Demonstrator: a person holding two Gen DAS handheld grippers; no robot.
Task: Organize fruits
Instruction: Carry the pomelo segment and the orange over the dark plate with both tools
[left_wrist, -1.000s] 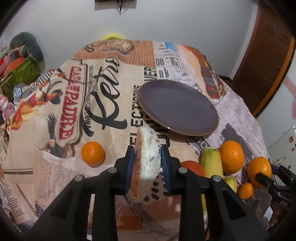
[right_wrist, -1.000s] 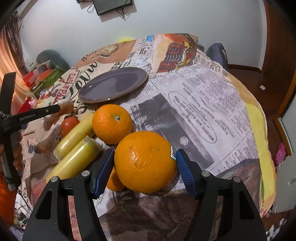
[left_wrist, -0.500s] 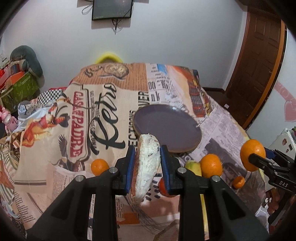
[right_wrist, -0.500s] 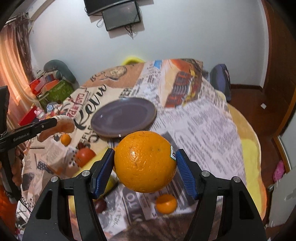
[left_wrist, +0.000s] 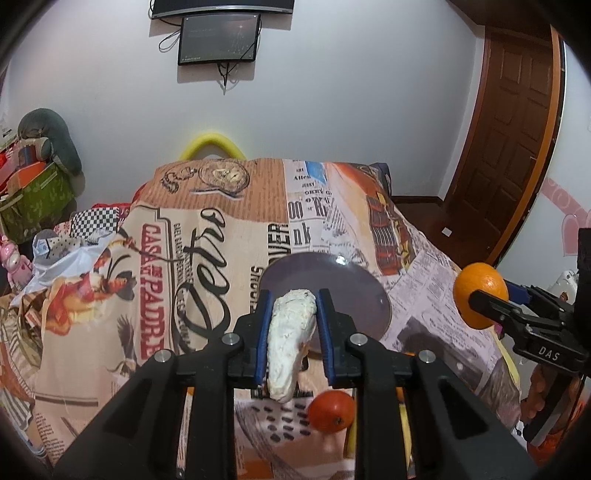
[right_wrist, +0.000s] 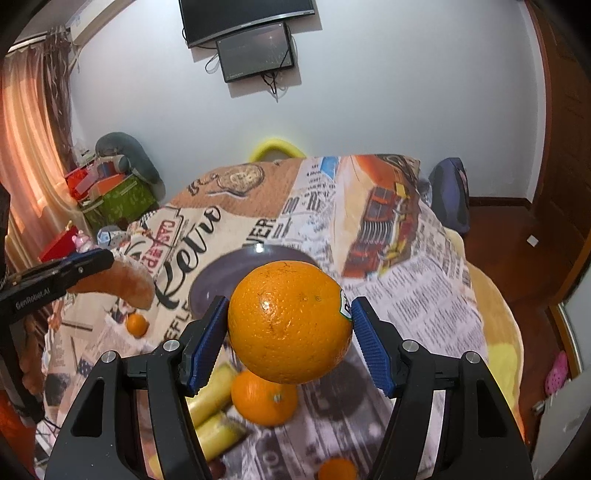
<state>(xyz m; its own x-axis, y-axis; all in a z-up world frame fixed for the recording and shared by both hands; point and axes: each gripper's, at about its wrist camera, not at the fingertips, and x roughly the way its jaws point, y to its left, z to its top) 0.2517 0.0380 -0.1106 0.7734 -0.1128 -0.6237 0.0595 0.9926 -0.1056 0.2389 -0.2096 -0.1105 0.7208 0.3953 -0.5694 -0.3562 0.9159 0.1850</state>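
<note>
Plate (right_wrist: 214, 284) lying at twelve o'clock beyond both raised tools, right tool (right_wrist: 290, 341) clenching large orange (right_wrist: 290, 321) over it, left tool (left_wrist: 293, 334) closing on upright bread piece (left_wrist: 290, 343).

orange (right_wrist: 290, 321): showing bright orange peel with a small green and white sticker at its right edge
wedge (left_wrist: 290, 347): showing a white, mottled face, with a reddish-brown rind in the right wrist view
plate (left_wrist: 364, 291): showing dark purple
tablecloth (left_wrist: 207, 236): showing tan, cream and orange newspaper print with black and red lettering
tomato (left_wrist: 331, 411): showing red, near the front edge
bananas (right_wrist: 212, 397): showing pale yellow-green, lying at the near left
pads (right_wrist: 207, 347): showing blue on black arms
door (left_wrist: 513, 147): showing dark brown wood
</note>
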